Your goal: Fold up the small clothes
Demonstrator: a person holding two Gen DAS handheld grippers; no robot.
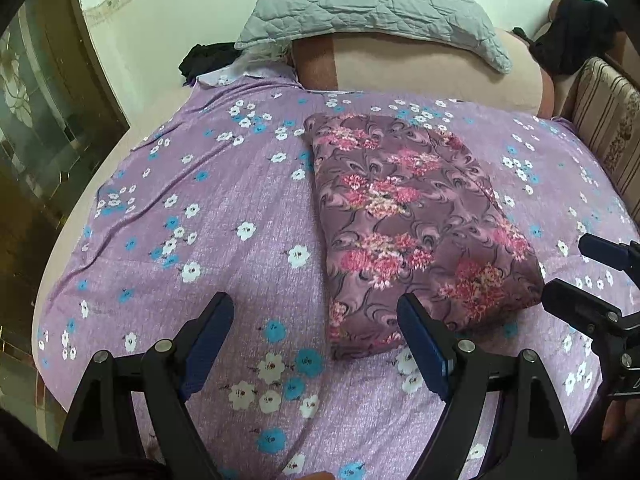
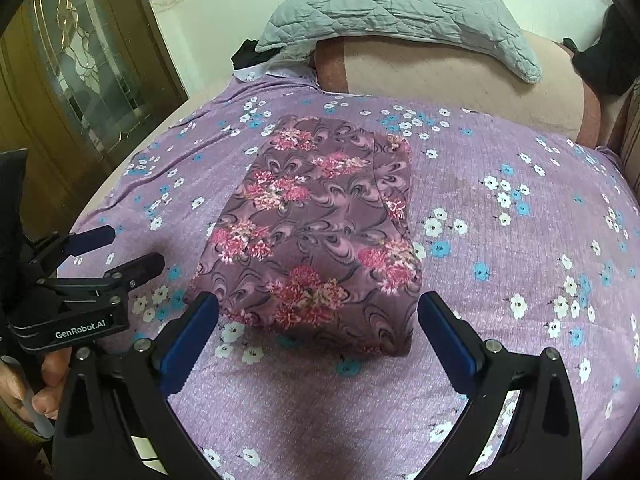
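A folded mauve garment with pink flower print lies as a thick rectangle on the purple floral bedsheet. It also shows in the right wrist view. My left gripper is open and empty, hovering just before the garment's near left corner. My right gripper is open and empty, just before the garment's near edge. The right gripper shows in the left wrist view, and the left gripper in the right wrist view, both with jaws apart.
A grey quilted pillow rests on a pink bolster at the bed's head. Dark clothes lie at the far left and far right. A wooden door with glass stands left. A striped headboard is right.
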